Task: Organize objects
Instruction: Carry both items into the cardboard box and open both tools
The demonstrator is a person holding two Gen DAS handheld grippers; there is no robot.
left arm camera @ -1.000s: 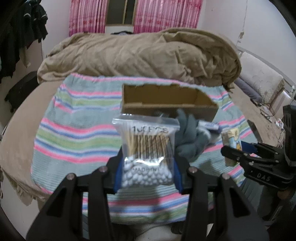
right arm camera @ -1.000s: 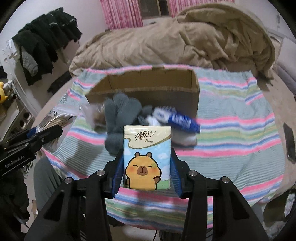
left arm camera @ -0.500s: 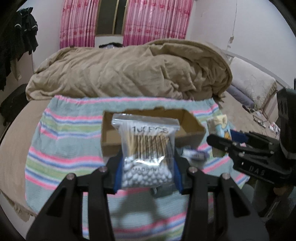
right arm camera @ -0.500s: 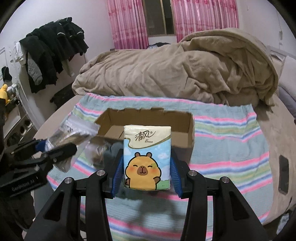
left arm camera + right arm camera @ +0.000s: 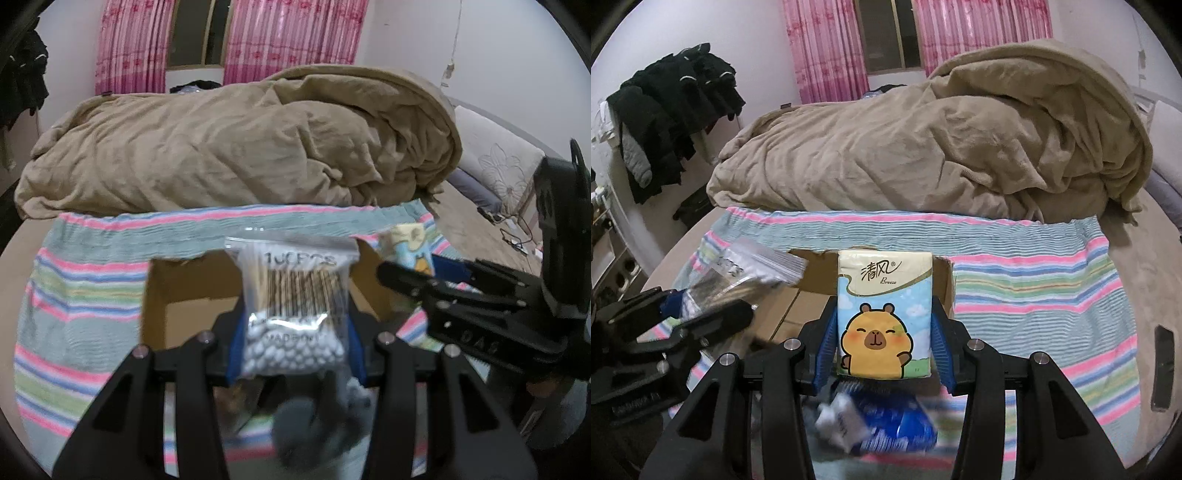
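Observation:
My left gripper [image 5: 295, 332] is shut on a clear zip bag of cotton swabs [image 5: 295, 295] and holds it above the open cardboard box [image 5: 184, 295] on the striped blanket. My right gripper [image 5: 884, 332] is shut on a tissue pack with a cartoon capybara [image 5: 884, 314], held over the same box [image 5: 812, 291]. The right gripper and tissue pack also show in the left wrist view [image 5: 406, 251]; the left gripper's swab bag shows in the right wrist view [image 5: 746, 273]. Grey gloves [image 5: 317, 417] and a blue packet [image 5: 894, 424] lie blurred below the grippers.
The striped blanket [image 5: 1034, 288] covers the bed front. A heaped tan duvet [image 5: 240, 147] lies behind the box. A dark phone [image 5: 1161, 365] lies at the right edge. Dark clothes [image 5: 672, 118] hang at the left wall.
Both grippers have moved forward and up with their loads, now over the box. The gloves and blue packet have dropped to the bottom of the views.

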